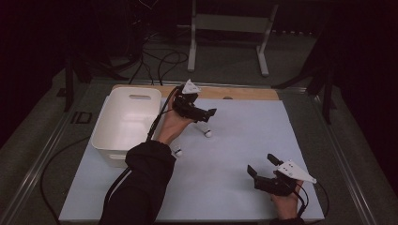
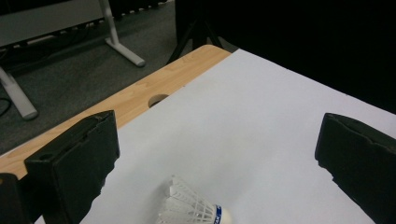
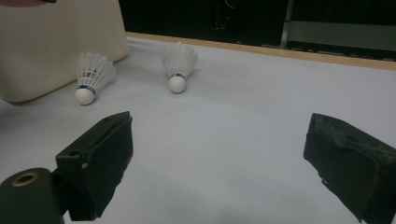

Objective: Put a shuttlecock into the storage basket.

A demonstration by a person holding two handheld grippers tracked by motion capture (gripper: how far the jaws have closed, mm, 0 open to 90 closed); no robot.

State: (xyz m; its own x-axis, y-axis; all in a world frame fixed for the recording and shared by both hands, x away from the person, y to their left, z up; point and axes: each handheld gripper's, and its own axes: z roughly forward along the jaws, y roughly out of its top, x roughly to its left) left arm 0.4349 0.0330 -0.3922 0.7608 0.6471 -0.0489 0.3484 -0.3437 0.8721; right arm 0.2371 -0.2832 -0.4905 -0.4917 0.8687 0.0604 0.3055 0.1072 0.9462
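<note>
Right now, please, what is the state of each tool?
Left tool: open, holding nothing, above a shuttlecock.
Right tool: open, holding nothing, above the white sheet.

Honestly nothing readable anywhere here. The shuttlecock has a blue band near its cork with tiny pale marks on it, but they're way too small and blurry to make out.

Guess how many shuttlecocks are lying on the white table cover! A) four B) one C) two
C: the right gripper view shows two, one shuttlecock close beside the white bin and another shuttlecock farther out on the table cover.
</note>
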